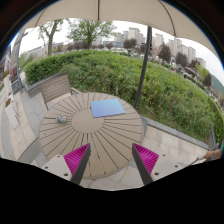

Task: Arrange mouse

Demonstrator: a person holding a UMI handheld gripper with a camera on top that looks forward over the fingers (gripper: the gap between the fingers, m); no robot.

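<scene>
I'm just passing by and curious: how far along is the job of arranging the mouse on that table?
Nothing looks done yet. The mouse sits near the edge of the round wooden table, well apart from the blue mat. In hand: nothing; the gripper hangs over the table's near side, jaws open and empty, the mouse ahead and off to one side. Left: reaching, gripping and placing the mouse, perhaps on the mat.

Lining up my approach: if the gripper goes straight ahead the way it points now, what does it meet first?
Probably the bare slats of the round wooden table. The open gripper points between the mouse and the blue pad; depth is unclear.
</scene>
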